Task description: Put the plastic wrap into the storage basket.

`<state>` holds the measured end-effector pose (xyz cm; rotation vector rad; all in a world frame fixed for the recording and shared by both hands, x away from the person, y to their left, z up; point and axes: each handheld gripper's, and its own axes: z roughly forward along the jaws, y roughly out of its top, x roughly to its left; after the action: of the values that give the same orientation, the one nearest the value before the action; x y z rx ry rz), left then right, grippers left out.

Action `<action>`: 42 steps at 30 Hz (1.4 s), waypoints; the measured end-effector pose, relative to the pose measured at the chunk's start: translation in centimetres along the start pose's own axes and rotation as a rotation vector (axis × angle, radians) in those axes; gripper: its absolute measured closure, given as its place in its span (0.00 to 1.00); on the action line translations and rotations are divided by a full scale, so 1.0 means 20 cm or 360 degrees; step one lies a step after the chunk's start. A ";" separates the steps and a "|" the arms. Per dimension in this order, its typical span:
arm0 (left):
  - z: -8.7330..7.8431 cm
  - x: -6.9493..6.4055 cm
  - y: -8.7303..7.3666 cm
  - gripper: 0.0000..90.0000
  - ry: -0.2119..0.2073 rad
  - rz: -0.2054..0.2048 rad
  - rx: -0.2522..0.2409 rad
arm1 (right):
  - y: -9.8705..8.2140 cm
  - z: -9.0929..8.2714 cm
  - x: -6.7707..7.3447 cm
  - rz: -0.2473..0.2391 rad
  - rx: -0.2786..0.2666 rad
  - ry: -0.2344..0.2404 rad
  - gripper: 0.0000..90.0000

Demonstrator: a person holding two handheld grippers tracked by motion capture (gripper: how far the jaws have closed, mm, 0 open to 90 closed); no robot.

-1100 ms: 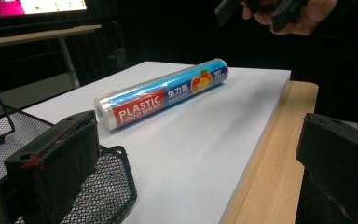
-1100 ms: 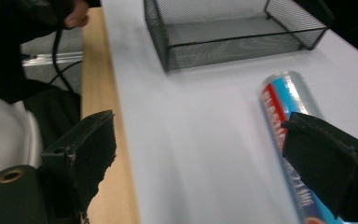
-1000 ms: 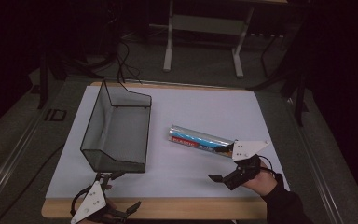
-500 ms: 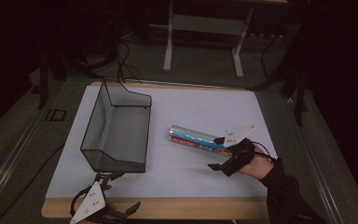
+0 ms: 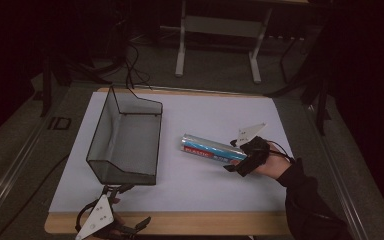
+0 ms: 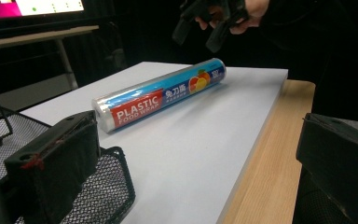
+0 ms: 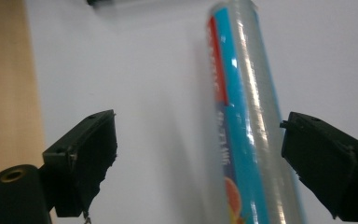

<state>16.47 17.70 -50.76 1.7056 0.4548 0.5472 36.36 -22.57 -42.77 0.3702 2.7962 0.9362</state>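
On the white table top, near its right side, lies a blue and red roll of plastic food wrap, flat and well clear of the black wire mesh basket to its left. Above the roll's right end hovers the right gripper, jaws wide apart, straddling the roll without touching. At the near wooden edge, beside the basket's corner, waits the left gripper, jaws likewise spread, holding nothing.
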 end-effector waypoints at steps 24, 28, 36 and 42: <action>0.01 0.00 -0.01 0.00 -0.0011 0.0001 0.0015 | 0.06 0.27 -0.14 -0.0052 0.0304 -0.0017 0.15; 0.01 0.00 -0.01 0.00 -0.0015 0.0003 0.0017 | 0.06 0.31 -0.16 -0.0037 0.0366 -0.0009 0.15; 0.00 0.00 -0.01 0.00 -0.0017 0.0006 0.0020 | 0.06 0.40 -0.20 -0.0050 0.0514 -0.0005 0.15; 0.01 0.00 -0.01 0.00 -0.0022 0.0009 0.0032 | 0.06 0.48 -0.22 -0.0057 0.0664 -0.0022 0.15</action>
<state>16.52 17.58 -50.97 1.7294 0.4466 0.5362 42.98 -17.41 -49.23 0.3749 2.9612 0.3330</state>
